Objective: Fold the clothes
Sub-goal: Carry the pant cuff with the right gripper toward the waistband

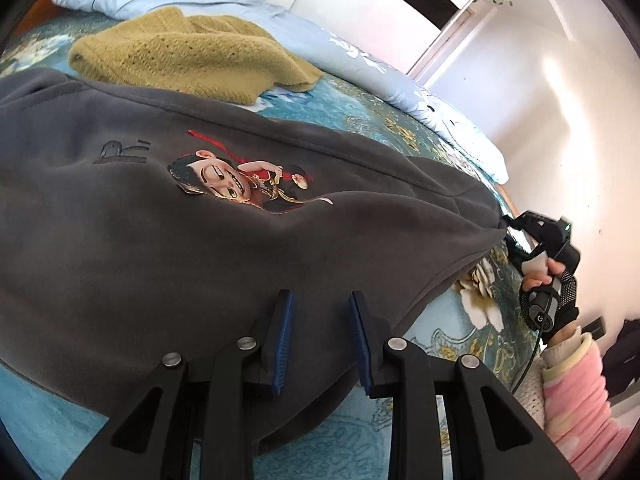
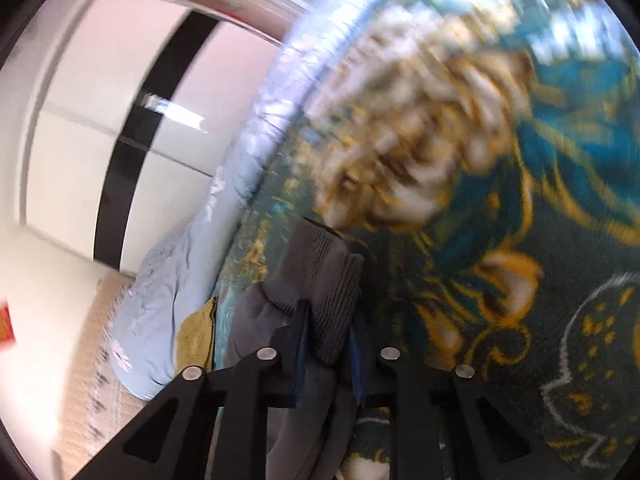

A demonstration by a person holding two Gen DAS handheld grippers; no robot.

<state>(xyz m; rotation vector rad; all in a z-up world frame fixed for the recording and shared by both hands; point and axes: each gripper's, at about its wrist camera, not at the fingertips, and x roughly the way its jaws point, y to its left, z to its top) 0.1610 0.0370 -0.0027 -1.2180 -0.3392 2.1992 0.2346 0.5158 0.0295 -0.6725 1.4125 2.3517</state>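
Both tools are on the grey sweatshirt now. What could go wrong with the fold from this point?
1. The right tool pinches only the ribbed cuff; a pull could slip it free.
2. The left tool has cloth between its pads, but they look apart, so the sweatshirt may not follow.
3. The yellow knit touches the sweatshirt's far edge and may be dragged or folded in.

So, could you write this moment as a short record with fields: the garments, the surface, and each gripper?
surface: bed cover, teal with flowers
main garment: grey sweatshirt, spread flat, cartoon print facing up
other garment: yellow knit sweater, lying beyond it
bedding: light blue quilt
left gripper: over the sweatshirt's edge, pads apart, gripping nothing
right gripper: shut on the ribbed cuff
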